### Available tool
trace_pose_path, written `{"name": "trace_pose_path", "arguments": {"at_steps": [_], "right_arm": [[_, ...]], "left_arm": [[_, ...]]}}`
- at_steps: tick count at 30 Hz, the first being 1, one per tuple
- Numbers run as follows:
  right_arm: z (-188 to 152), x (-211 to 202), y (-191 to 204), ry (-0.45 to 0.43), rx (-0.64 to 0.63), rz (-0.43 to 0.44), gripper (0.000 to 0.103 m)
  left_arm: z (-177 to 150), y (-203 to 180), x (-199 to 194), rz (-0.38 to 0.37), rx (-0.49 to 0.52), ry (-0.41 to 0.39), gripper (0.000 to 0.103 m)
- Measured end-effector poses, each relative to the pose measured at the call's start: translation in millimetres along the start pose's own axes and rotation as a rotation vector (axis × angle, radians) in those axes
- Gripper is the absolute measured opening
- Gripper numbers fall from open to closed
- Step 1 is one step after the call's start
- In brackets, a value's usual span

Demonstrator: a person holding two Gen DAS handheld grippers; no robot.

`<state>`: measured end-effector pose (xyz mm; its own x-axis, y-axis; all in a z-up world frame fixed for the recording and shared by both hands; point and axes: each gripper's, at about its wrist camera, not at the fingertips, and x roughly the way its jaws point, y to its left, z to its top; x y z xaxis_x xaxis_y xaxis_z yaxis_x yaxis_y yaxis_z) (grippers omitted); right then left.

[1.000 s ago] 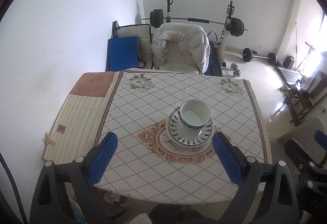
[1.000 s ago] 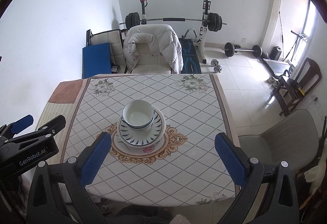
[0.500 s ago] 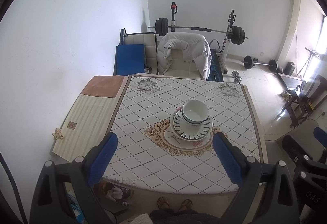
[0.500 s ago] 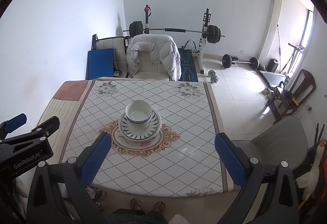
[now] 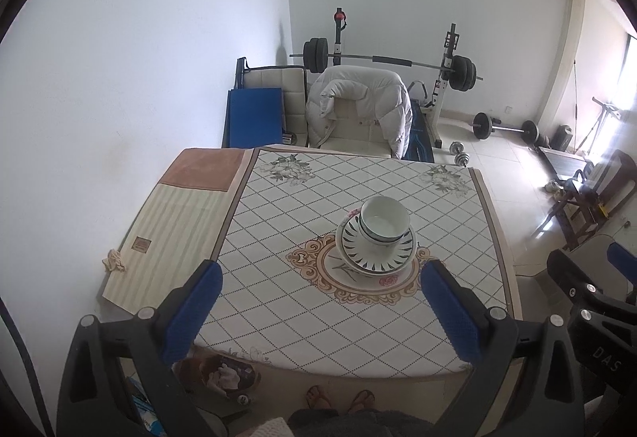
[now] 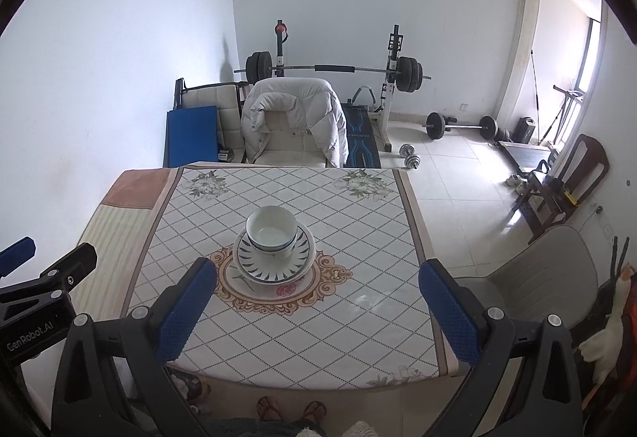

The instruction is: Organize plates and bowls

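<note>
Bowl (image 5: 385,220) stacked on plates (image 5: 376,251) at counter (image 5: 302,277) centre — left gripper (image 5: 320,311) and right gripper (image 6: 316,307) both spread wide, holding nothing, well above counter.

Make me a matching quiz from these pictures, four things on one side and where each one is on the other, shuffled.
Things:
1. white bowl
2. striped plate
3. white jacket
4. barbell

Places:
A. draped over the chair behind the table
B. on the rack by the far wall
C. on top of the stack
D. directly under the bowls, over a floral plate

Pairs: 1-C, 2-D, 3-A, 4-B
</note>
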<state>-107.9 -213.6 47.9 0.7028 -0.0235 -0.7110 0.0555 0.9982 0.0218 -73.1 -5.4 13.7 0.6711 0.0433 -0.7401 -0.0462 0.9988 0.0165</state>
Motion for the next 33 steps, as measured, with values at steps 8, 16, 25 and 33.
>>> {"name": "trace_pose_path", "arguments": {"at_steps": [8,16,25,33], "right_arm": [[-4,12,4,0.032,-0.014,-0.034,0.103],[-5,12,9,0.034,-0.021,-0.042,0.103],[-5,11,13,0.039,-0.024,-0.042,0.103],[-7,14,18,0.056,-0.028,-0.062,0.103]], "left_arm": [[-7,0,8,-0.012,0.010,0.035,0.102],[-8,4,9,-0.008,0.012,0.037,0.102],[-7,10,10,-0.006,0.013,0.034,0.102],[-8,11,12,0.001,0.018,0.032,0.102]]}}
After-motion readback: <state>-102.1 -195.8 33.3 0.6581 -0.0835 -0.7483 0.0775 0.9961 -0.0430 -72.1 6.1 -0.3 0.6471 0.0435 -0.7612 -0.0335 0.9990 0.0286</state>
